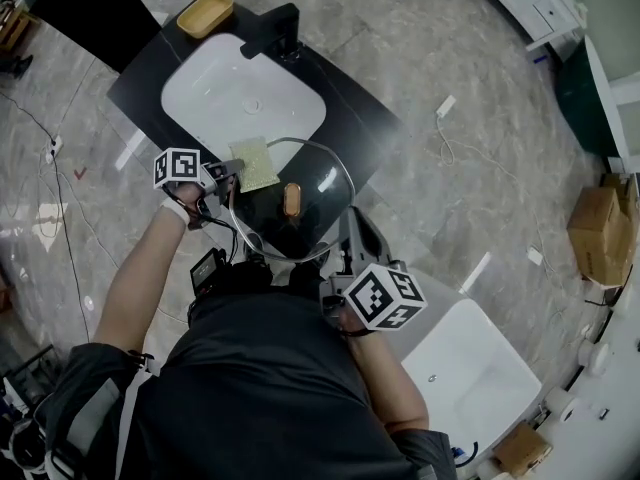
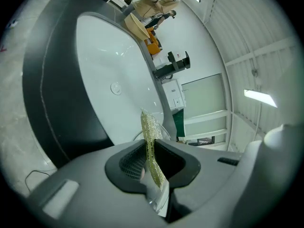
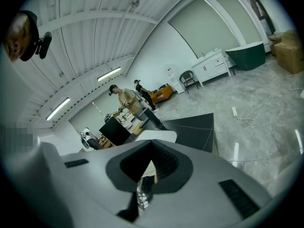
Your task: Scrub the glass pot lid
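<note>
the glass pot lid (image 1: 322,190) is held over the front edge of the white sink (image 1: 215,83), its wooden knob (image 1: 292,199) facing up. the right gripper (image 1: 343,251) is clamped on the lid's near rim, which runs edge-on between its jaws. the left gripper (image 1: 232,172) is closed on a yellow-green scrub pad (image 1: 254,163) that lies against the lid's far left part. the sink sits in a black counter (image 1: 350,118).
</note>
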{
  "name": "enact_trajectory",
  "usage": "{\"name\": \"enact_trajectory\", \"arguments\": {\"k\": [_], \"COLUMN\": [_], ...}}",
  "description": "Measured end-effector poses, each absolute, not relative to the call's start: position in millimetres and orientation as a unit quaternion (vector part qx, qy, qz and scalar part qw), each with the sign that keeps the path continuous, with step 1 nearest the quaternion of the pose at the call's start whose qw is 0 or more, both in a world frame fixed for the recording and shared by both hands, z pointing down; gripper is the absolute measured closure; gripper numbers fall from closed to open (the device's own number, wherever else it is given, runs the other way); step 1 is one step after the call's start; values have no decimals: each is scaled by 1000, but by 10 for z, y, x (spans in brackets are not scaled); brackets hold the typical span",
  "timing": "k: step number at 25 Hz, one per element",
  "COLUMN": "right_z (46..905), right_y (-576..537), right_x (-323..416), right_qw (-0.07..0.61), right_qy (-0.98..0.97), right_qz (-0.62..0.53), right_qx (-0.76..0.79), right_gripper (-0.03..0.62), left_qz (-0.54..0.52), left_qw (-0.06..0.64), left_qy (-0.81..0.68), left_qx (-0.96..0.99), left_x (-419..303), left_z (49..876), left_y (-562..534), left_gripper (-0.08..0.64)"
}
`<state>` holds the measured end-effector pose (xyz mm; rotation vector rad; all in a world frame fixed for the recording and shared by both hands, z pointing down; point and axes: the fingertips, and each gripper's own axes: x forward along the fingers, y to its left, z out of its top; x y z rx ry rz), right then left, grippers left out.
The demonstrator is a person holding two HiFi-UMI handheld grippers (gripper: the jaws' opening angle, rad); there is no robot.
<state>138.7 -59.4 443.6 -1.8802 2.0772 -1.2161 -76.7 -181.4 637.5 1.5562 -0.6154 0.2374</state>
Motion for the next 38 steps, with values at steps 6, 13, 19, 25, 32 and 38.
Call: {"name": "enact_trajectory", "arguments": {"k": [6, 13, 19, 25, 32, 38], "right_z": [4446, 4388, 4325, 4325, 4451, 4483], "right_y": [-650, -641, -596, -431, -157, -152], "right_x": [1242, 1156, 1166, 1332, 1614, 1616], "right_qw": [36, 38, 47, 60, 77, 75], "right_qy": [693, 702, 702, 681, 642, 643], "right_qz": [-397, -394, -388, -388, -405, -413], "right_qx": [-601, -593, -596, -618, -646, -640], "right_gripper": [586, 586, 586, 586, 586, 586], "left_qz": [127, 159, 133, 151, 148, 197], "left_qw": [653, 604, 592, 621, 648, 621], "left_qy": [-283, -279, -215, -156, -143, -174], "left_qx": [691, 729, 765, 753, 733, 739], "left_x": [-1192, -1436, -1002, -529, -446, -513], "left_z": [6399, 6053, 5612, 5822, 6197, 6296], "left_y": [-1641, -1424, -1181, -940, -928, -878], "left_gripper": [502, 502, 502, 502, 502, 502]}}
